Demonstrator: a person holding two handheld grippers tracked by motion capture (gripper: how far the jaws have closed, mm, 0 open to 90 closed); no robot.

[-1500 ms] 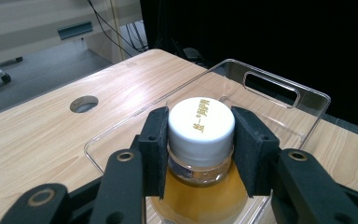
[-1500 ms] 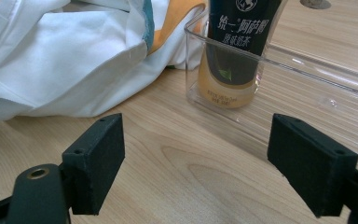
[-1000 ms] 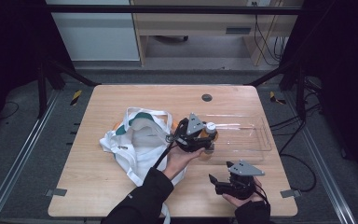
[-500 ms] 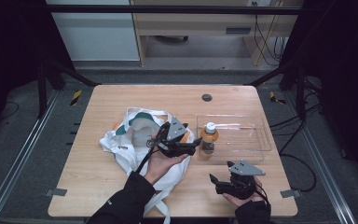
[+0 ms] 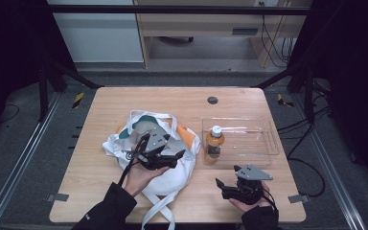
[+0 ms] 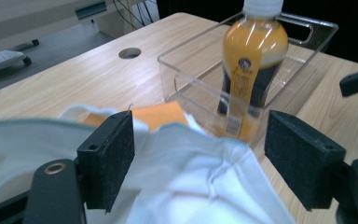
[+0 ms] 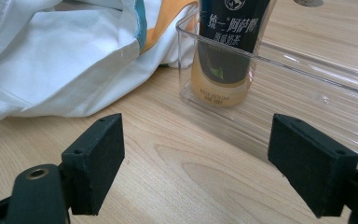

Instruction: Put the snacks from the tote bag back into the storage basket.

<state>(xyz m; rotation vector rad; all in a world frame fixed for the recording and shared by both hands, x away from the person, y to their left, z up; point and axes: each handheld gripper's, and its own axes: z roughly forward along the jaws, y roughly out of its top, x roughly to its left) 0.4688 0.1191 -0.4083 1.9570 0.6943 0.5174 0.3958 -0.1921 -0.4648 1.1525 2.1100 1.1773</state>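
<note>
An orange drink bottle (image 5: 215, 141) with a white cap and dark label stands upright in the left end of a clear plastic tray (image 5: 263, 143). To its left lies a crumpled white tote bag (image 5: 177, 170) with teal and orange parts. My left gripper (image 5: 176, 159) hovers open over the bag, its jaws pointing toward the bottle (image 6: 254, 51) with nothing between them. My right gripper (image 5: 222, 188) rests open near the table's front edge. It faces the bottle (image 7: 226, 46) and the tray wall (image 7: 307, 88) and holds nothing. The bag (image 7: 65, 60) lies to the left of its jaws.
A round cable hole (image 5: 212, 100) sits in the table top behind the tray. The bag's straps (image 5: 158, 211) trail toward the front edge. Black frame posts (image 5: 43, 81) stand at the table's back corners, and cables (image 5: 311, 158) run along the right side.
My left gripper let go of the bottle, now standing in the tray, and drew back to the left over the bag. The right gripper has stayed in place.
</note>
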